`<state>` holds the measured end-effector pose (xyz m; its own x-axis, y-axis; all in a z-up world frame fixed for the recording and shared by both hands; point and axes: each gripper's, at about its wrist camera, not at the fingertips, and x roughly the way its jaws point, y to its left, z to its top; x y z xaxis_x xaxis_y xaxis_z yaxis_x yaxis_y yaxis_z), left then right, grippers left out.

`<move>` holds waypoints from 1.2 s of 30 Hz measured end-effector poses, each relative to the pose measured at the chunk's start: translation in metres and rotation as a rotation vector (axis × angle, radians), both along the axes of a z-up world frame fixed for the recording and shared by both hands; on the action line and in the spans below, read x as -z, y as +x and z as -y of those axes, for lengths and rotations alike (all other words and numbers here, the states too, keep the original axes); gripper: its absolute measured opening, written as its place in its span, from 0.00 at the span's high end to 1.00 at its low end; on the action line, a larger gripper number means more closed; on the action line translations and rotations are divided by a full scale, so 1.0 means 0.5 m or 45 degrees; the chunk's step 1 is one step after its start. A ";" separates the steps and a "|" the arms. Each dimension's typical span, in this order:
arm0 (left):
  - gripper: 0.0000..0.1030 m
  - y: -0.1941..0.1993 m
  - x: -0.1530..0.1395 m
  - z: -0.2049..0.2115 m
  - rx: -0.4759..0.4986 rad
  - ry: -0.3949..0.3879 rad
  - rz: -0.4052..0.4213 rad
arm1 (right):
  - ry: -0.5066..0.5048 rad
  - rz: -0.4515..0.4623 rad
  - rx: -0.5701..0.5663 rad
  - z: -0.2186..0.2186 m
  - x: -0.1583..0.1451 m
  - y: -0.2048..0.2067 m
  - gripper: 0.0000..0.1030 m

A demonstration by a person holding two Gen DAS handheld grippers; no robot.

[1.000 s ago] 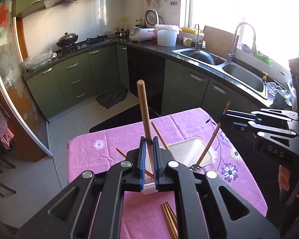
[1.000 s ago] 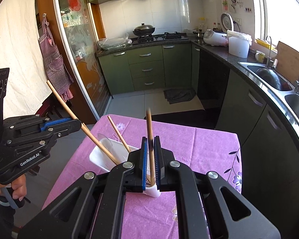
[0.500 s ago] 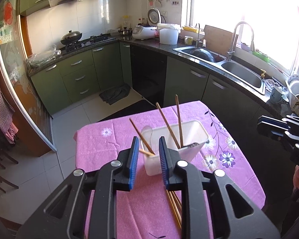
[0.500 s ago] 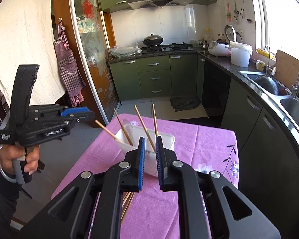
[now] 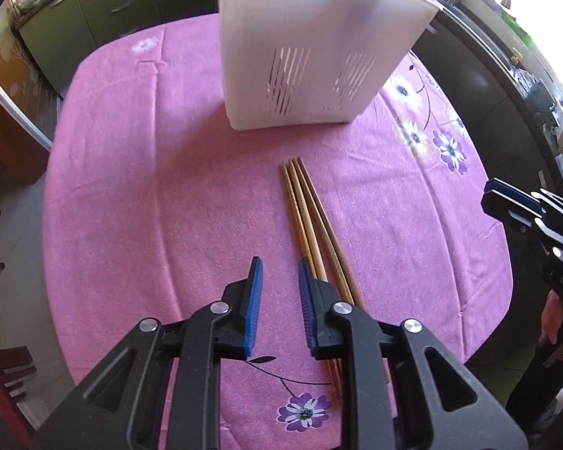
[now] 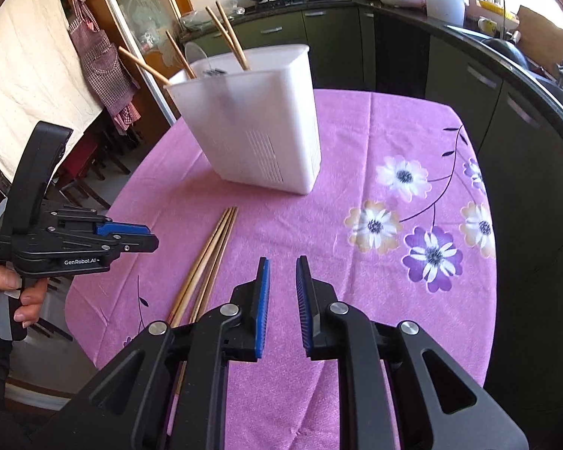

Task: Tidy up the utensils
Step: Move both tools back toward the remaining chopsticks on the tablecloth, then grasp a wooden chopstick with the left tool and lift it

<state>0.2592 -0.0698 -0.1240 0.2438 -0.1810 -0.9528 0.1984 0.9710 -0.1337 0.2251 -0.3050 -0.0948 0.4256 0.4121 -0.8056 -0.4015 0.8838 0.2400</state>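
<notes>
A white slotted utensil holder [image 5: 311, 56] [image 6: 259, 120] stands on the pink tablecloth, with several wooden chopsticks [image 6: 229, 37] sticking out of its top. Three more wooden chopsticks [image 5: 311, 221] [image 6: 210, 255] lie side by side on the cloth in front of it. My left gripper [image 5: 277, 273] is open and empty, low over the cloth just left of the lying chopsticks; it also shows in the right wrist view [image 6: 131, 236]. My right gripper [image 6: 281, 273] is open and empty, to the right of the chopsticks; it also shows in the left wrist view [image 5: 506, 206].
The table [image 6: 394, 262] is covered by a pink cloth with flower prints. Dark green kitchen cabinets [image 6: 469, 86] and a counter with a sink run along the right side. A chair [image 5: 3, 375] stands at the table's left edge.
Both grippers let go of chopsticks into the holder and opened. They then dropped low toward the chopsticks lying on the cloth.
</notes>
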 end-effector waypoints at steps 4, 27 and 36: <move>0.81 0.013 0.024 0.025 0.011 0.018 -0.029 | 0.002 -0.041 -0.010 -0.005 0.029 0.002 0.85; 0.85 0.050 0.080 0.072 0.018 0.132 -0.124 | 0.036 -0.078 -0.023 0.007 0.050 0.001 0.86; 0.94 0.056 0.087 0.053 -0.003 0.120 -0.107 | 0.026 -0.072 -0.013 0.012 0.045 -0.003 0.86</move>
<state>0.2872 -0.0964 -0.1673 0.1627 -0.0892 -0.9826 0.1877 0.9805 -0.0579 0.2234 -0.3111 -0.1175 0.3756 0.4330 -0.8194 -0.3956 0.8745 0.2807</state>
